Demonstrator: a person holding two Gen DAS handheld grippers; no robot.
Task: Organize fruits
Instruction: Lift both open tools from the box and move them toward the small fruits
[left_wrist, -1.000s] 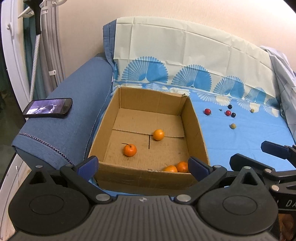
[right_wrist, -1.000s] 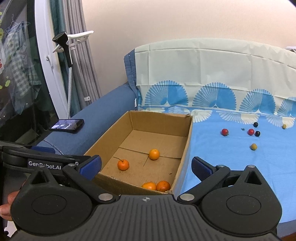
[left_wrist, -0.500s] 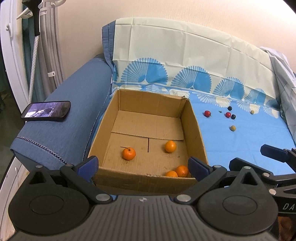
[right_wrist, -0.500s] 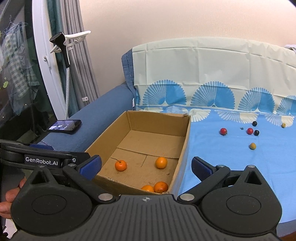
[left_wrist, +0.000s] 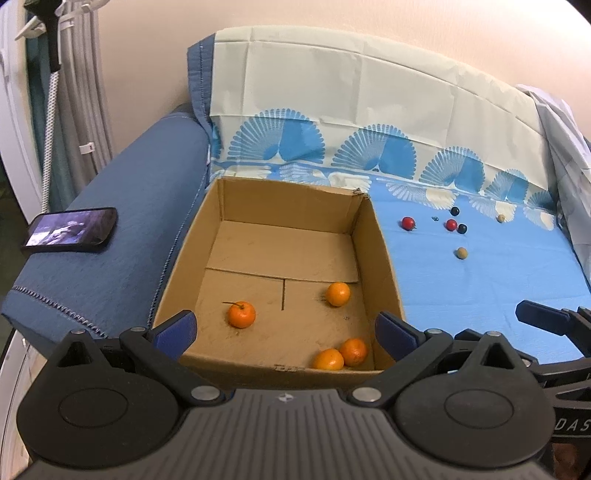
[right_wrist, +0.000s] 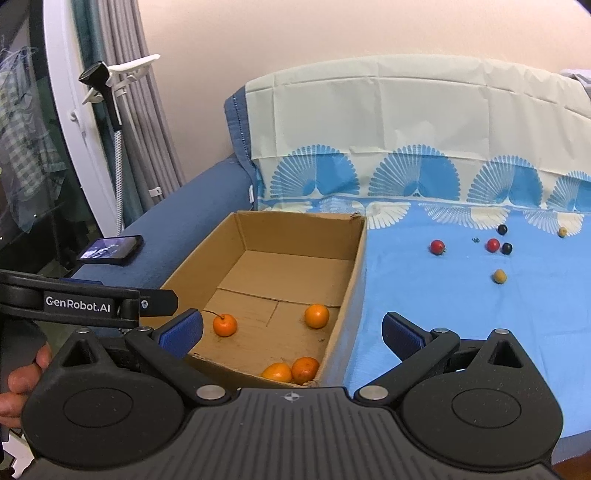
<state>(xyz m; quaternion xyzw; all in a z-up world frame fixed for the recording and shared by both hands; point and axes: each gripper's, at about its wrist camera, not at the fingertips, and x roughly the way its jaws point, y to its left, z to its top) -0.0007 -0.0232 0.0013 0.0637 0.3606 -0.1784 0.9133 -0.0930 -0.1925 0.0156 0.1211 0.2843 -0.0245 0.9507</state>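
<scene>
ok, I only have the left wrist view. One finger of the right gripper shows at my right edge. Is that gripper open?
Observer: Yes. The right wrist view shows the right gripper wide open, with nothing in it.
Operator: Any sign of the person?
Observer: A hand at that view's left edge, just under the body of the left gripper.
Operator: And what's beyond the phone?
Observer: Left of the phone there is a dark glass pane, with a checked cloth showing in it.
</scene>
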